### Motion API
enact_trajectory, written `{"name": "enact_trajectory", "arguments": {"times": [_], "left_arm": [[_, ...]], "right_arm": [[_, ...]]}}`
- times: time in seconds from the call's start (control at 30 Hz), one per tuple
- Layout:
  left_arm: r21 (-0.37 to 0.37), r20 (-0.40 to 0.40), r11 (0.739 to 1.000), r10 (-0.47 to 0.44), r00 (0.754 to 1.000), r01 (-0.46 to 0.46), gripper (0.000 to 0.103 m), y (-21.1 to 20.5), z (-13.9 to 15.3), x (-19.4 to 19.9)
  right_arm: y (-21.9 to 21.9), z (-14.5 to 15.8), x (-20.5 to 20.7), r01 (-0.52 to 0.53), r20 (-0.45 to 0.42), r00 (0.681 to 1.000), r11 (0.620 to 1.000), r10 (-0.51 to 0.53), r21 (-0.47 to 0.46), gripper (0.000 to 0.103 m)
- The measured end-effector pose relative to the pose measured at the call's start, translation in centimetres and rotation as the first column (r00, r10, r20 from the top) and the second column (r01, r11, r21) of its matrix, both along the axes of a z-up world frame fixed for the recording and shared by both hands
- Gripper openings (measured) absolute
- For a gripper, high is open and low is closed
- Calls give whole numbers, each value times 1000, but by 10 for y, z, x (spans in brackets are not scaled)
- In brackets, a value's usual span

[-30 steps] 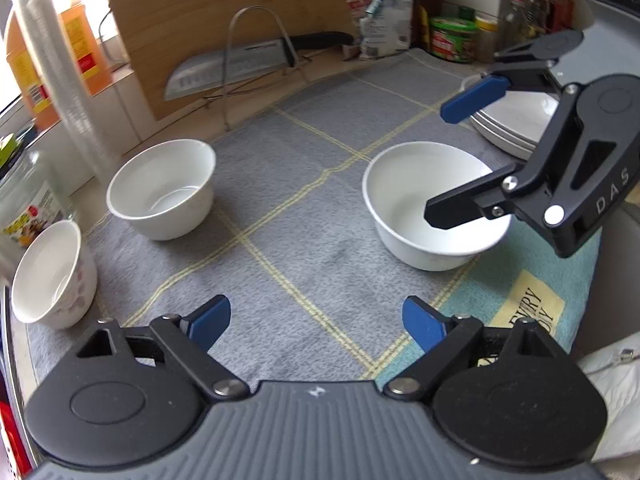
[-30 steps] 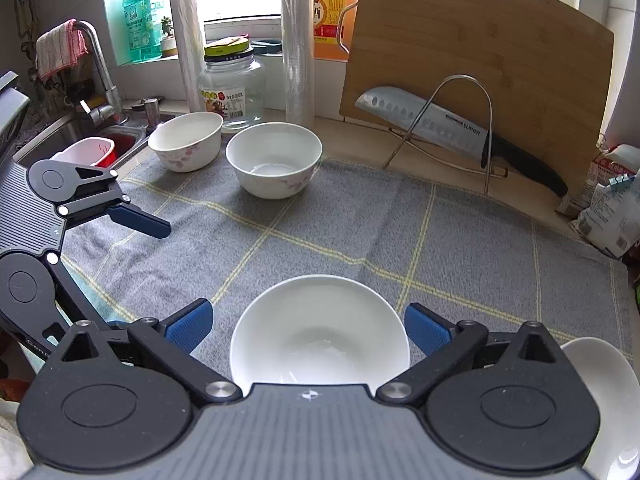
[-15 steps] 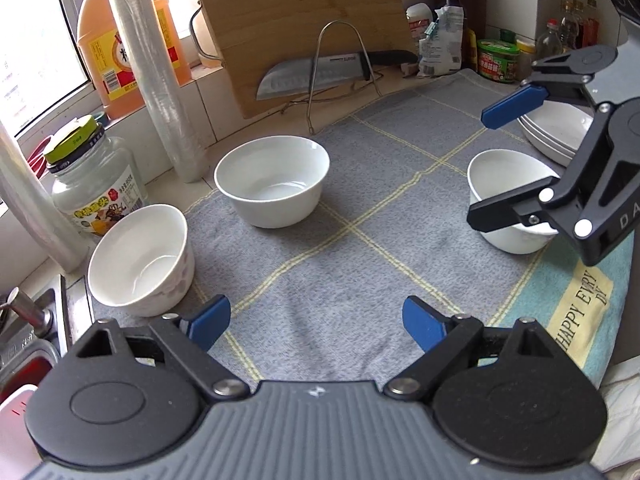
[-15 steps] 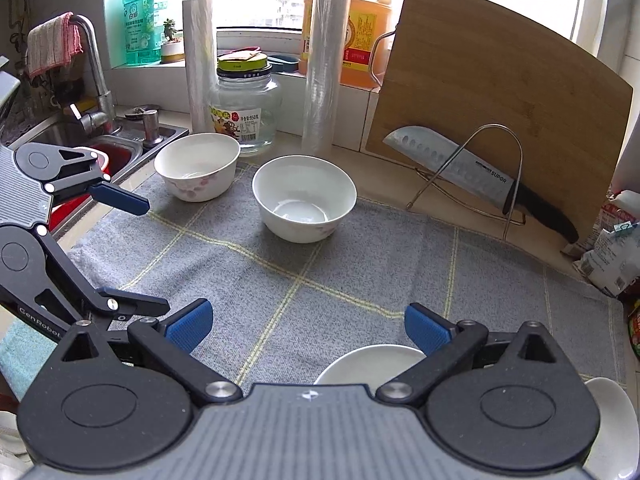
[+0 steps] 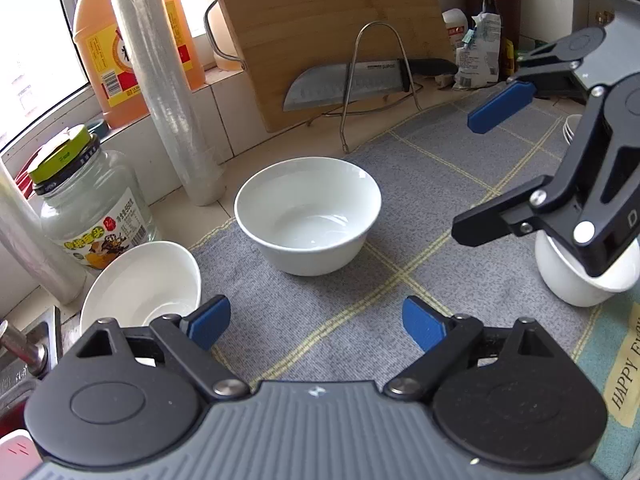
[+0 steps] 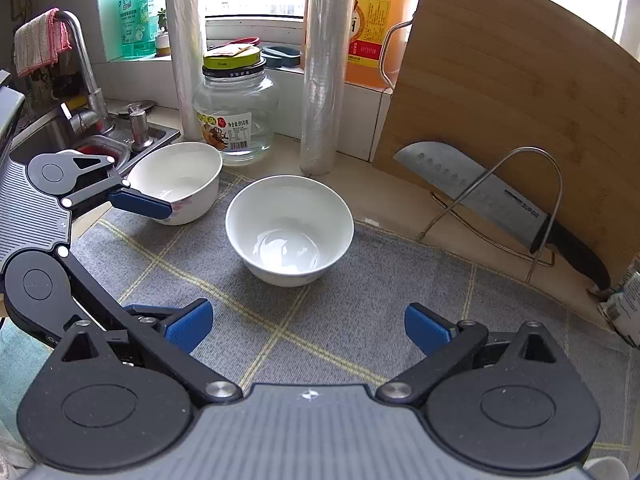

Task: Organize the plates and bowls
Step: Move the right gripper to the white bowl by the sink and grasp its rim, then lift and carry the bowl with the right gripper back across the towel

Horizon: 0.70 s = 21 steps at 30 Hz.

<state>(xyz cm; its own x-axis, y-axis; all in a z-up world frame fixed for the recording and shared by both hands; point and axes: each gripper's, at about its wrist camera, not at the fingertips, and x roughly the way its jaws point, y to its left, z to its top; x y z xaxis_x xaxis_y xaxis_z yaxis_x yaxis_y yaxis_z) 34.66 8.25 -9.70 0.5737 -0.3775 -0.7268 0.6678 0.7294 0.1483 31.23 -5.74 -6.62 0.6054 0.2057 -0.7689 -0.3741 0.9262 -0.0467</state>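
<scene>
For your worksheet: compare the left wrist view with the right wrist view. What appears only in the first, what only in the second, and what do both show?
Only the left wrist view shows a third bowl under the right gripper, stacked plates and a dark sauce bottle.

Only the right wrist view shows the tap, the pink cloth hung on it and a green bottle.

Both show the middle bowl, the bowl by the sink, the jar, the knife and the grey mat.

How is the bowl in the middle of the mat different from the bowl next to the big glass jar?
The middle bowl sits fully on the grey mat; the bowl by the jar sits at the mat's corner, nearer the sink. The middle bowl's outside looks almost plain white; the other's has small pinkish flowers. The middle bowl stands apart from the glass jar; the other sits just before it. Both are white, empty and upright.
</scene>
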Motion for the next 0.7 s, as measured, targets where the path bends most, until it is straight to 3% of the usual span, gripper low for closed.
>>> {"name": "enact_trajectory", "arguments": {"times": [0.23,0.37,0.5,0.7], "left_arm": [[81,27,991,-112,993,110,93,-11,-2,21],[93,4,984,-156,988,155,92,-16,-3,30],[81,-7,982,-168,986,168,92,-21,-5,33],[83,-7,985,-152,988,152,92,-26,-11,40]], "right_arm": [[0,-22,36,-80,-38,996,997,80,-22,103],[-4,-23,51,-101,-51,993,995,102,23,103],[-2,-21,69,-116,-45,992,991,119,60,103],[2,-29,95,-133,-67,988,986,140,100,95]]}}
